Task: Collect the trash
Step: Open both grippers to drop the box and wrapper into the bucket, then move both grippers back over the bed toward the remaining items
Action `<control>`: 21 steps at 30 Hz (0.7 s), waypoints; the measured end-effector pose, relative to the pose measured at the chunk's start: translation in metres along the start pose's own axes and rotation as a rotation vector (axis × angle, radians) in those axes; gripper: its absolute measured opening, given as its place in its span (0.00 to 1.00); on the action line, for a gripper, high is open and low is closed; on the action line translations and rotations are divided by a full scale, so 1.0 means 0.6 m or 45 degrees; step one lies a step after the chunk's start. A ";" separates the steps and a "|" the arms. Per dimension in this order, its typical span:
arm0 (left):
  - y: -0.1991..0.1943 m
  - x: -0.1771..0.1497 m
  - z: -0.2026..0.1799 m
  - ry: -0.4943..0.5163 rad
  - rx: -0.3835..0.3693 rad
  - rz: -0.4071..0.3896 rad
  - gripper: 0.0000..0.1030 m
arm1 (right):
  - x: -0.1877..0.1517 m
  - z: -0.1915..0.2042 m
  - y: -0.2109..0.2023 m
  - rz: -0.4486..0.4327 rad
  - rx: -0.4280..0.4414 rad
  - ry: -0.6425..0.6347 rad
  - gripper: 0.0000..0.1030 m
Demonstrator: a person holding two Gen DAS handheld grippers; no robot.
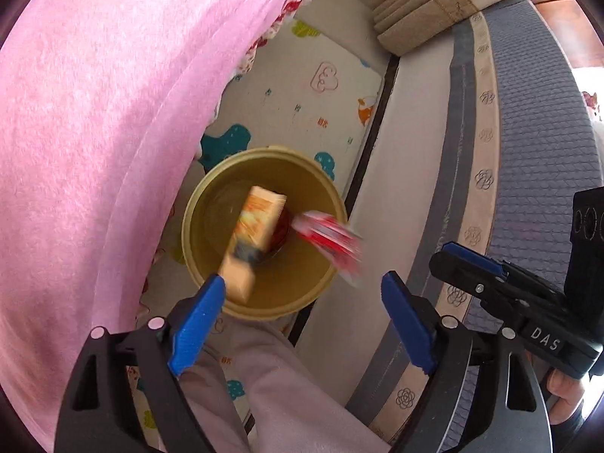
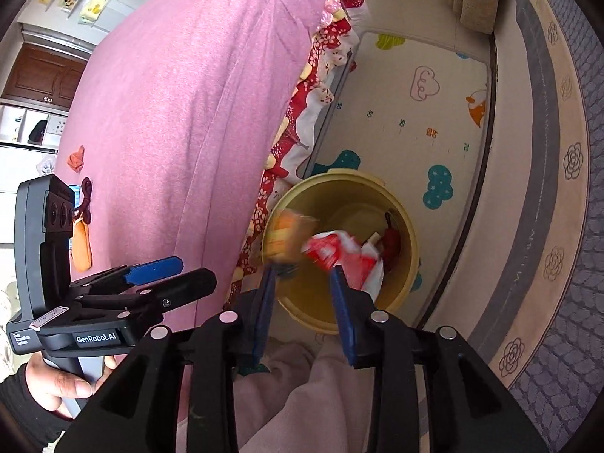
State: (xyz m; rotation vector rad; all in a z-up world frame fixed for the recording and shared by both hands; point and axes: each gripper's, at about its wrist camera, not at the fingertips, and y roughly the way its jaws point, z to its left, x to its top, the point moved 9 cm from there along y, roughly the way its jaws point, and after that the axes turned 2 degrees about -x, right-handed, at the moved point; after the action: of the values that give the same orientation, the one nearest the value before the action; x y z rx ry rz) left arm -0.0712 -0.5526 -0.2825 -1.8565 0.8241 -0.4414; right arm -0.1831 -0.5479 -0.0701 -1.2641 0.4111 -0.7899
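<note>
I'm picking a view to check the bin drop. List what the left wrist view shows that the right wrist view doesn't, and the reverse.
Left wrist view only: the right gripper seen from the side.

Right wrist view only: the left gripper in a hand, small orange items on the pink cover, red trash lying in the bin.

Both: yellow bin, blurred orange box, red-and-white wrapper, play mat.

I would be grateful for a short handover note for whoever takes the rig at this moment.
Left gripper: open, empty, above the yellow bin.
Right gripper: fingers apart; red-and-white wrapper at its tips, grip unclear.
Orange carton blurred, over the bin mouth, apparently dropping in.
Bin sits on the play mat beside the pink-covered bed.
Left: confirm both pieces landed; small items remain on the bed.
</note>
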 end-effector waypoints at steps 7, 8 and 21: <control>0.004 -0.014 -0.003 0.025 -0.014 0.027 0.82 | -0.003 -0.005 0.005 0.009 -0.013 0.005 0.31; 0.001 -0.014 -0.003 0.022 -0.018 0.020 0.82 | -0.002 -0.004 0.005 0.010 -0.017 0.002 0.31; -0.084 -0.003 0.030 -0.017 -0.050 -0.116 0.82 | 0.017 0.084 -0.021 -0.007 -0.030 -0.132 0.31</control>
State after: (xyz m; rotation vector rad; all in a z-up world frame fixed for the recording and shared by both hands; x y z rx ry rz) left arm -0.0441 -0.5265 -0.2441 -1.9371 0.7459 -0.4725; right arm -0.1461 -0.5219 -0.0424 -1.3228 0.3345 -0.7225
